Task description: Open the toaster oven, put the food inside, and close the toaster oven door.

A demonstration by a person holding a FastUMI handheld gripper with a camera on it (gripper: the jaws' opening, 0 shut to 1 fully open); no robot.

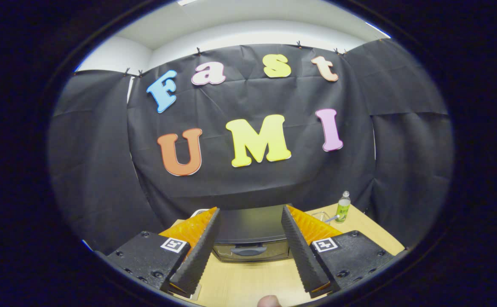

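The gripper (250,221) is hanging above the wooden table (248,279) with its two fingers (199,251) spread wide apart, and they are gripping nothing; the gap between them is standing open to the air. Both fingers are angling forward and slightly inward, their ridged inner faces turned toward each other.

Just ahead of the fingers, and showing through the gap between them, the toaster oven (250,236) is sitting on the table. I am looking down on its dark flat top, and below that the front is showing a curved door handle (248,250) lying across it. From this angle the door is looking shut, its handle up near the top edge. The fingers are hovering clear of the oven, not touching it, one to each side of its outline.

Nearer than the fingertips, a bit of a person's finger (269,301) is poking in over the bare tabletop.

Beyond the right finger, a small clear glass container (320,217) is resting on the table with a thin pale stick or straw leaning out of it, and just beside that a small plastic bottle (342,207) with a green label is standing upright near the table's far corner. I cannot make out any food on the table from here.
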